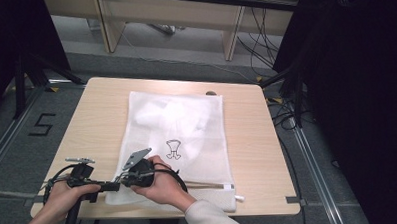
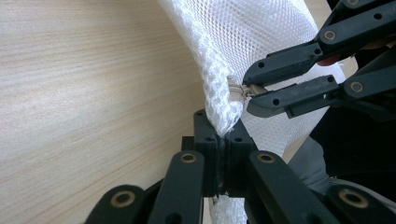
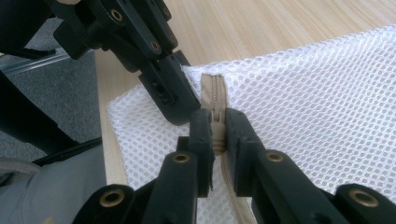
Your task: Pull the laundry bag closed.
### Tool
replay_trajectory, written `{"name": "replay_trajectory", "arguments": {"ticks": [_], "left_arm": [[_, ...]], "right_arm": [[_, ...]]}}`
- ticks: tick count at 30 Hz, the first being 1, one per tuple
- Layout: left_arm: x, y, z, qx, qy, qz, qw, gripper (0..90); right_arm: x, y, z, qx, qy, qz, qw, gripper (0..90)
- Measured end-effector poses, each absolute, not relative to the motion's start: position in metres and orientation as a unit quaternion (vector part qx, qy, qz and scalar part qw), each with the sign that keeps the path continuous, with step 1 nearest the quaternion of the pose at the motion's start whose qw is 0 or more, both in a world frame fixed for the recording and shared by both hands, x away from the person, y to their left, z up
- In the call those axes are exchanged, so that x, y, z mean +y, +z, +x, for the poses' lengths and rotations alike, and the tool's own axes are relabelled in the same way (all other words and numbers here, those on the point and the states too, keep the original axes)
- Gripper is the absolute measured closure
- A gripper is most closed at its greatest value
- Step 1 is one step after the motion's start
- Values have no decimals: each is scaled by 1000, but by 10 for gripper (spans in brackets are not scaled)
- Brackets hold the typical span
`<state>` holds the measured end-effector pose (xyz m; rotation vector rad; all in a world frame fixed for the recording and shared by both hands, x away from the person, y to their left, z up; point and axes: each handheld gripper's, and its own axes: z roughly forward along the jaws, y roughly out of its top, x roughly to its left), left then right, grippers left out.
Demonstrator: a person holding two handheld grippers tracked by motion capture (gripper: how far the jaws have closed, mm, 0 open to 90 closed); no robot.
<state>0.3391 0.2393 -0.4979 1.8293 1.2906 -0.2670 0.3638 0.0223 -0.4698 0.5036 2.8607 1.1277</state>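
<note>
White mesh bag [image 1: 180, 137] on wooden table [image 1: 87, 126]

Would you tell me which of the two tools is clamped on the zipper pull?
The right tool pinches the beige zipper pull; the left tool grips the mesh bag's corner.

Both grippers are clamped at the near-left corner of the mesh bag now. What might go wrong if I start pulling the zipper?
1. The right gripper pinches only the small beige zipper pull; it may slip out.
2. The left gripper holds just a thin fold of the white mesh laundry bag; the netting could tear or slide free.
3. The jaws sit very close and might collide.
</note>
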Motion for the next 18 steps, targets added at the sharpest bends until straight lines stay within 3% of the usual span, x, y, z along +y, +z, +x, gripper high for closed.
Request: {"name": "replay_trajectory", "arguments": {"ticks": [18], "left_arm": [[237, -495, 338, 508, -103, 739, 429, 862]], "right_arm": [[15, -477, 361, 917, 365, 157, 15, 828]]}}
